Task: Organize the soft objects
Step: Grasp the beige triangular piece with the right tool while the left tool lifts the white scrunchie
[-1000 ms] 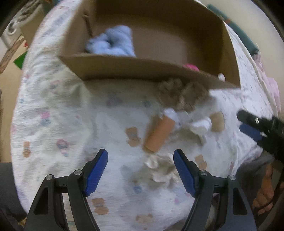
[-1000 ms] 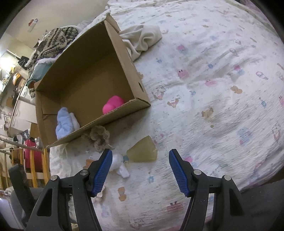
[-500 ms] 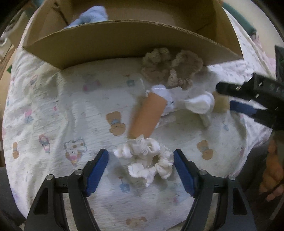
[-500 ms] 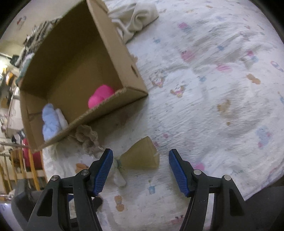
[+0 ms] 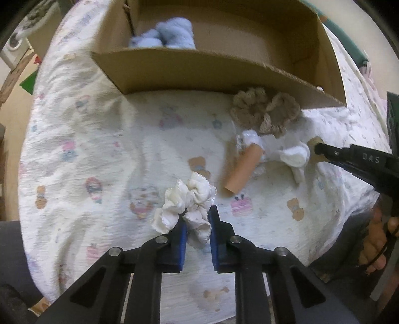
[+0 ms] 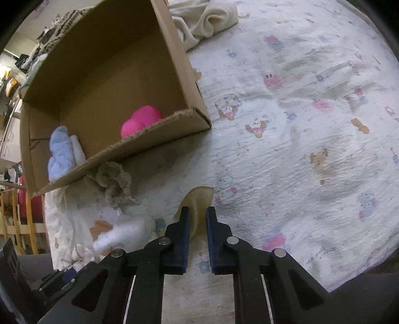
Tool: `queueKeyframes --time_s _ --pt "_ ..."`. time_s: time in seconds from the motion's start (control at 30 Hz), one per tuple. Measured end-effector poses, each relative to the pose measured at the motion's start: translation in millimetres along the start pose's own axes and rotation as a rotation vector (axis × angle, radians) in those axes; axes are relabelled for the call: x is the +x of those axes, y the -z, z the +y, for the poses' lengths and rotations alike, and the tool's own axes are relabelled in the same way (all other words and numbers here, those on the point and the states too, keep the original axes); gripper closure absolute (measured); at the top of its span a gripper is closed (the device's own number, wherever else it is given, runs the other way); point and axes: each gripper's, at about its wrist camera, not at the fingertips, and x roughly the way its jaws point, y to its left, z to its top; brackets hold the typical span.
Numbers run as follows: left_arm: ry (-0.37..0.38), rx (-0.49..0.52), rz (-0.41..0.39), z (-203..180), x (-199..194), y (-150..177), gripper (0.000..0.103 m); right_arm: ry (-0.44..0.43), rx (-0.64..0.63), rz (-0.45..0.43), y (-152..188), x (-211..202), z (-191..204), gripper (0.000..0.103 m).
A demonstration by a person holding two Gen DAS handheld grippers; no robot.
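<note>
My left gripper (image 5: 197, 219) is shut on a white ruffled scrunchie (image 5: 187, 202) on the printed bedsheet. My right gripper (image 6: 197, 215) is shut on a tan soft piece (image 6: 198, 199); it also shows at the right of the left wrist view (image 5: 321, 150). A cardboard box (image 5: 199, 72) lies open ahead, holding a light blue plush (image 5: 172, 37) and a pink soft object (image 6: 141, 119). In front of the box lie a brown crocheted scrunchie (image 5: 264, 112), an orange tube-shaped item (image 5: 243, 172) and a white fluffy piece (image 5: 294, 157).
The bedsheet (image 6: 299, 124) covers the whole surface, with its edge near both grippers. A cream cloth (image 6: 207, 20) lies bunched beyond the box. Furniture and clutter stand off the bed at the left (image 6: 22, 211).
Both grippers went from wide open to shut: the left closed on the white scrunchie, the right closed on the tan piece. The left view pulled back a little from the box.
</note>
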Motion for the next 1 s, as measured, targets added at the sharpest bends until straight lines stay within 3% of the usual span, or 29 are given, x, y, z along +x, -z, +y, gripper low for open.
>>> queueKeyframes --time_s 0.17,0.4,1.0 --pt "-0.028 -0.036 -0.043 19 -16 -2 0.089 -0.038 0.006 -0.036 3 -14 -3 0.096" --pt "-0.063 -0.075 -0.096 42 -39 -2 0.089 -0.071 -0.026 -0.094 10 -34 -1 0.096" --pt "-0.139 -0.078 -0.229 27 -57 -5 0.089 -0.125 -0.127 -0.209 24 -79 21 0.096"
